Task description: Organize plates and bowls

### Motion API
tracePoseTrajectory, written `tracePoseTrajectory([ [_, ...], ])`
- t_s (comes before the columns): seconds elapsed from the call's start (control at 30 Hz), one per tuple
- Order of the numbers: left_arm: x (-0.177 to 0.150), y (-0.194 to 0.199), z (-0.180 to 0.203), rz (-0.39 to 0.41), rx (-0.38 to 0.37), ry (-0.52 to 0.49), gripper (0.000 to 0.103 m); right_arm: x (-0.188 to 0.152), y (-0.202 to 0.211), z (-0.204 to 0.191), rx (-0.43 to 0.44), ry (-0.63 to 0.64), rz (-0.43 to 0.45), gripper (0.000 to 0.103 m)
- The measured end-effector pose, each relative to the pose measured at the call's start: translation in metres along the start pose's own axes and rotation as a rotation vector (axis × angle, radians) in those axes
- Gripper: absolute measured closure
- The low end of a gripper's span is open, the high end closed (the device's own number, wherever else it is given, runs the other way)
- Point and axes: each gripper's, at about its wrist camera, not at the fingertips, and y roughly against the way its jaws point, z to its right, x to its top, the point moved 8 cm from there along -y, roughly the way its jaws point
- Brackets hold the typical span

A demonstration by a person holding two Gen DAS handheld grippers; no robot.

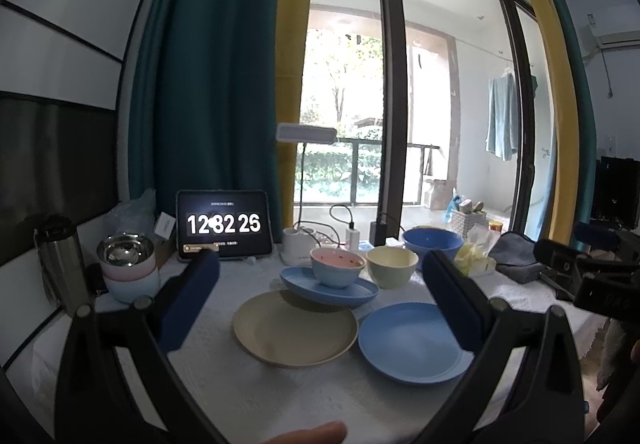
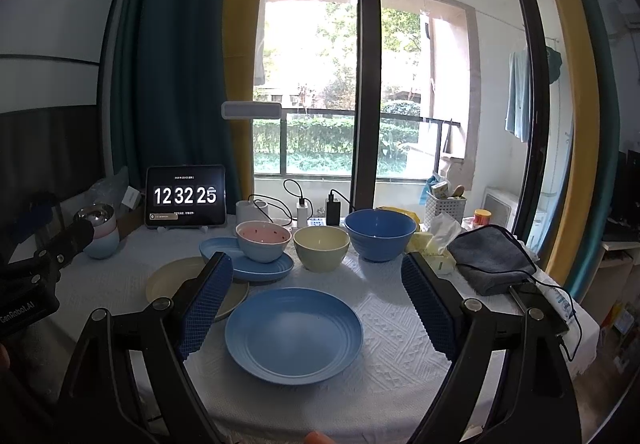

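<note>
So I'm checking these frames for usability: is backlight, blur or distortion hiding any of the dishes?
Left wrist view: the window blows out white, the tablet clock digits smear, and the beige plate looks soft but readable. Right wrist view: sharper, clock legible, blue plate clear; fisheye bends the curtains in both views.

A white tablecloth [image 2: 380, 328] with a raised woven pattern, matt and rough, fills the lower frame. On it the blue plate [image 2: 294, 334] at centre looks smooth with ringed ridges and a dull sheen, perhaps plastic. The gripper pads [image 2: 428, 304] are blue, knobbly and rubbery-looking. At far left a steel bowl [image 2: 95, 215] shines mirror-bright. A grey cloth [image 2: 490, 258] at right looks soft and napped.
</note>
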Motion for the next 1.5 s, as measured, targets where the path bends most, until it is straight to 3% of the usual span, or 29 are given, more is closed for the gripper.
tracePoseTrajectory([
  [1.5, 0.0008, -0.0003, -0.0022, 0.001, 0.005, 0.013, 0.001, -0.0029, -0.0015, -0.0012, 0.004, -0.006, -0.018, 0.014],
])
